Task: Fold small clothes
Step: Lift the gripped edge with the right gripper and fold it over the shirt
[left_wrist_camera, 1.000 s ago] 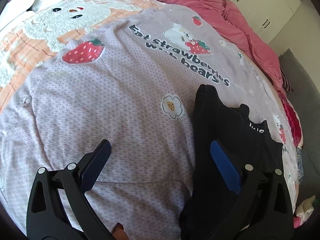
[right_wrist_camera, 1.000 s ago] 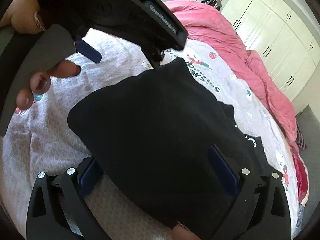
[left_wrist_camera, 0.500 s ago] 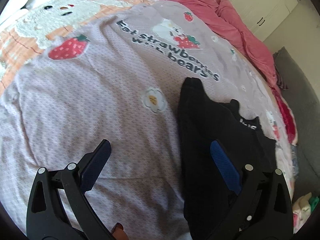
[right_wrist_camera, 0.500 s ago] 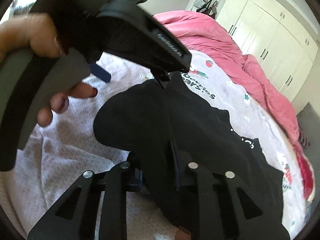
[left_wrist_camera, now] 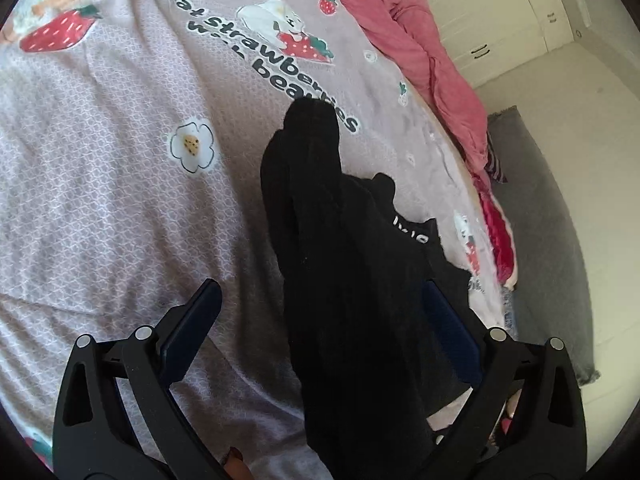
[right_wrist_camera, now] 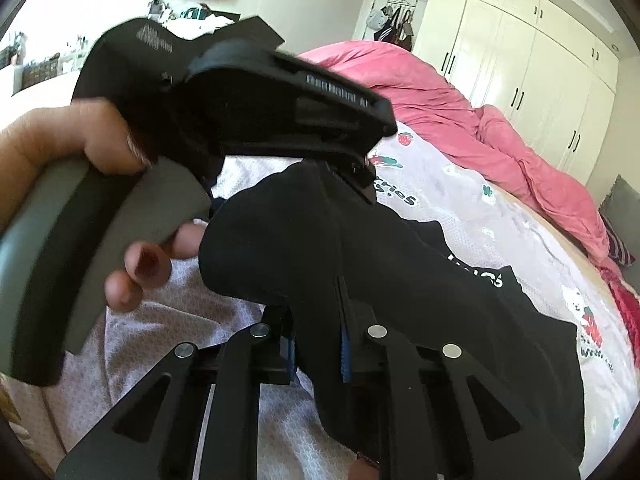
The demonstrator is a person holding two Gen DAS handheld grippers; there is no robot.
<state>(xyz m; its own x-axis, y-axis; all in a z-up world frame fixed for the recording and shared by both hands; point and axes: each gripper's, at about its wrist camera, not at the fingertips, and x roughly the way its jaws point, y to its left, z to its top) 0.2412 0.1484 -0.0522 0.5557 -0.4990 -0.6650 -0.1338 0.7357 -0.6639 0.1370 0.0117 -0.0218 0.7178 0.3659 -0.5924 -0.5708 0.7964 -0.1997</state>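
Observation:
A black garment [left_wrist_camera: 340, 240] with white lettering lies bunched on the lilac bed sheet [left_wrist_camera: 100, 200]. In the left wrist view my left gripper [left_wrist_camera: 320, 286] is open and straddles a raised ridge of the cloth, and neither blue pad touches it. In the right wrist view the jaws of my right gripper [right_wrist_camera: 318, 320] are closing, its pads pinching a fold of the black garment [right_wrist_camera: 400, 280] and holding it above the sheet. A person's hand [right_wrist_camera: 60, 148] holds the left tool just above and left of that fold.
A rumpled pink duvet [left_wrist_camera: 400, 20] runs along the far side of the bed. White wardrobes [right_wrist_camera: 520, 60] stand behind it. Grey floor covering [left_wrist_camera: 540, 240] lies past the bed's right edge. The sheet left of the garment is bare, with strawberry and flower prints.
My right gripper went from wide open around the garment to pinched on a fold and rose with it. My left gripper swung right, so the cloth now lies between its fingers.

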